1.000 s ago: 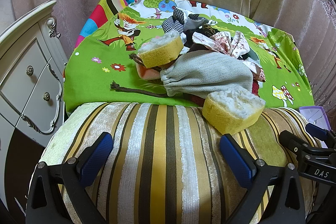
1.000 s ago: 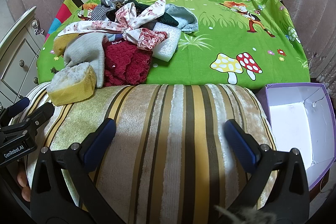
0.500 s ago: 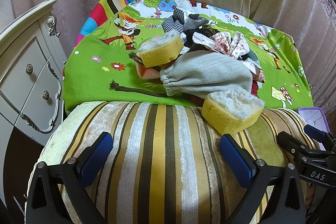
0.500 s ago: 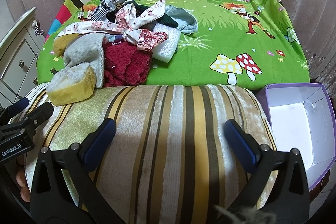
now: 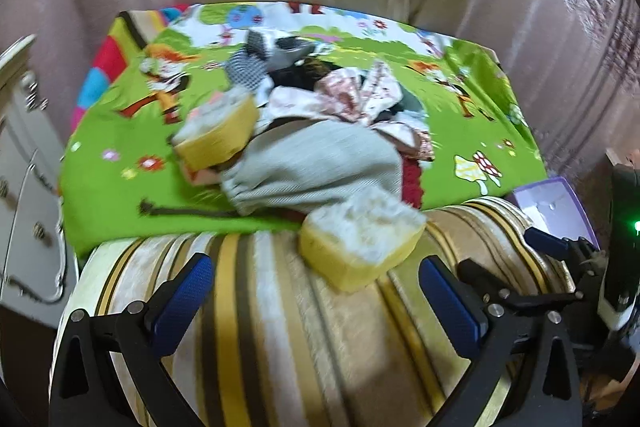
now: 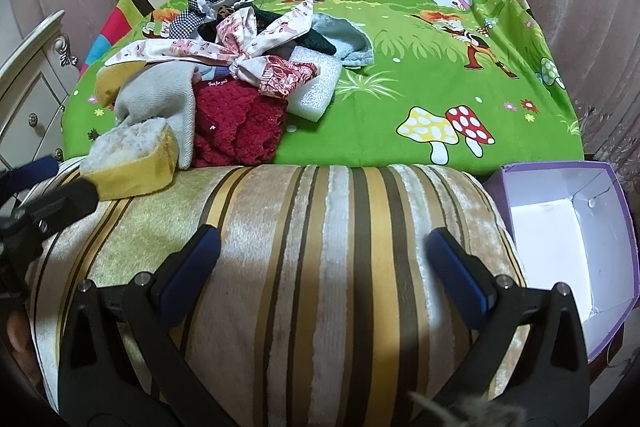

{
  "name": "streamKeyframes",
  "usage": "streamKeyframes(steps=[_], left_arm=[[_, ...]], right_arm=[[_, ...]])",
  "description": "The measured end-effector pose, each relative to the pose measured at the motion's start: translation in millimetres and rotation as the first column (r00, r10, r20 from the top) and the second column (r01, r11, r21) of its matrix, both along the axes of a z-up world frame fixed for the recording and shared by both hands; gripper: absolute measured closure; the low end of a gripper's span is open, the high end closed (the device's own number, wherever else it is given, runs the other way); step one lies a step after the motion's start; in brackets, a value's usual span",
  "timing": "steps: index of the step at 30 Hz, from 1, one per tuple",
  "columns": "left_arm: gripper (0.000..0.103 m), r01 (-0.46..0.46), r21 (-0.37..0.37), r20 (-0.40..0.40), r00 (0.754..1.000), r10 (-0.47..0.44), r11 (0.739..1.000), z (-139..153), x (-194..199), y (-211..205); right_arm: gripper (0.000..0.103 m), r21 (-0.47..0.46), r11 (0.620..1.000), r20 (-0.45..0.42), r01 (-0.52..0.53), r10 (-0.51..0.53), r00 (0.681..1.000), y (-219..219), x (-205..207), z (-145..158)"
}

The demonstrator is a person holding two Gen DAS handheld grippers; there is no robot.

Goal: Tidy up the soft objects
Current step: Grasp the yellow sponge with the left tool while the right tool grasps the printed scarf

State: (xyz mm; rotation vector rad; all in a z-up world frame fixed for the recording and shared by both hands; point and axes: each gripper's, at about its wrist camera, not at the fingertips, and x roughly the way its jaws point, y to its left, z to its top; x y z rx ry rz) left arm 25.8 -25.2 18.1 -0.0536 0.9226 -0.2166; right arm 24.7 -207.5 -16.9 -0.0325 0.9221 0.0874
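A yellow sponge (image 5: pixel 362 243) lies on the striped cushion (image 5: pixel 280 327), just ahead of my left gripper (image 5: pixel 316 295), which is open and empty. It also shows in the right wrist view (image 6: pixel 132 161). A second yellow sponge (image 5: pixel 218 133) rests on a pile of soft things: a grey cloth pouch (image 5: pixel 316 167), a floral bow (image 6: pixel 240 47), a red knit cloth (image 6: pixel 236 125) and a white foam block (image 6: pixel 314 91). My right gripper (image 6: pixel 324 275) is open and empty above the striped cushion (image 6: pixel 320 247).
An open purple box (image 6: pixel 572 235) with a white inside stands to the right of the cushion. A green cartoon-print cloth (image 6: pixel 420 75) covers the table. A white drawer cabinet (image 5: pixel 24 187) is at the left. Beige curtains hang behind.
My left gripper has swung right and moved closer, so the near sponge now sits between its fingers' line of sight. The view is blurred by motion. My right gripper has barely moved.
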Motion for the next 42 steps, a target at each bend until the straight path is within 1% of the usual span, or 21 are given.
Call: streamKeyframes(steps=[2,4,7,8,9,10,12,15,17,19,23,26,28,30,33,37,38,39,42], left_arm=[[0.0,0.043,0.014,-0.003,0.999,-0.043,0.999,1,9,-7],[0.0,0.067,0.032,-0.011,0.998,-0.067,0.997,0,18,-11],[0.003,0.112,0.013,-0.047,0.993,-0.111,0.994,-6,29,-14],[0.008,0.12,0.007,-0.06,0.991,-0.119,0.993,-8,33,-15],[0.017,0.13,-0.006,-0.069,0.989,-0.131,0.991,-9,35,-15],[0.021,0.14,-0.017,-0.074,0.987,-0.141,0.99,-11,36,-15],[0.035,0.16,-0.035,-0.082,0.983,-0.163,0.986,-13,37,-16],[0.039,0.165,-0.042,-0.069,0.983,-0.168,0.985,-12,33,-15],[0.04,0.157,-0.065,-0.051,0.986,-0.16,0.985,-11,30,-11],[0.041,0.13,-0.091,-0.035,0.99,-0.133,0.987,-9,27,-5],[0.041,0.095,-0.129,0.013,0.996,-0.094,0.987,-4,20,4],[0.041,0.074,-0.161,0.046,0.997,-0.067,0.984,-1,15,9],[0.041,0.058,-0.189,0.065,0.997,-0.046,0.98,1,12,15],[0.041,0.047,-0.217,0.084,0.996,-0.029,0.975,3,9,20],[0.041,0.048,-0.247,0.101,0.995,-0.023,0.968,4,8,24],[0.041,0.048,-0.26,0.086,0.996,-0.026,0.964,0,11,24],[0.041,0.048,-0.264,0.085,0.996,-0.026,0.963,0,10,25],[0.041,0.047,-0.269,0.083,0.996,-0.026,0.962,-1,11,25],[0.041,0.046,-0.279,0.077,0.997,-0.025,0.959,-3,12,27]], right_arm=[[0.0,0.005,1.0,-0.002,0.001,-0.001,1.0,0,1,0],[0.0,0.016,1.0,-0.005,0.001,-0.001,1.0,-2,2,-1],[0.0,0.03,1.0,-0.017,-0.003,0.004,1.0,-5,7,0],[0.0,0.032,0.999,-0.021,-0.006,0.007,1.0,-5,8,0],[0.0,0.036,0.999,-0.026,-0.01,0.011,1.0,-5,10,0],[0.0,0.04,0.999,-0.032,-0.013,0.015,0.999,-6,12,0],[0.0,0.041,0.999,-0.042,-0.025,0.027,0.999,-6,16,1],[0.0,0.065,0.997,-0.054,-0.037,0.041,0.998,-7,25,4],[0.0,0.087,0.994,-0.053,-0.063,0.068,0.996,-7,31,8],[0.0,0.104,0.989,-0.041,-0.108,0.113,0.993,-3,38,13],[0.0,0.087,0.975,0.028,-0.203,0.201,0.979,9,56,28],[0.002,0.086,0.967,0.04,-0.239,0.236,0.971,14,74,30],[0.005,0.095,0.964,0.037,-0.25,0.247,0.968,16,87,29],[0.014,0.085,0.96,0.025,-0.268,0.267,0.963,20,99,26],[0.019,0.064,0.95,0.014,-0.306,0.306,0.952,32,113,22],[0.022,0.03,0.938,0.009,-0.345,0.345,0.939,47,123,18],[0.026,0.017,0.935,0.008,-0.354,0.354,0.935,52,126,16],[0.032,0.006,0.933,0.005,-0.36,0.36,0.933,55,129,15],[0.039,-0.004,0.928,-0.024,-0.374,0.374,0.927,61,139,7]])
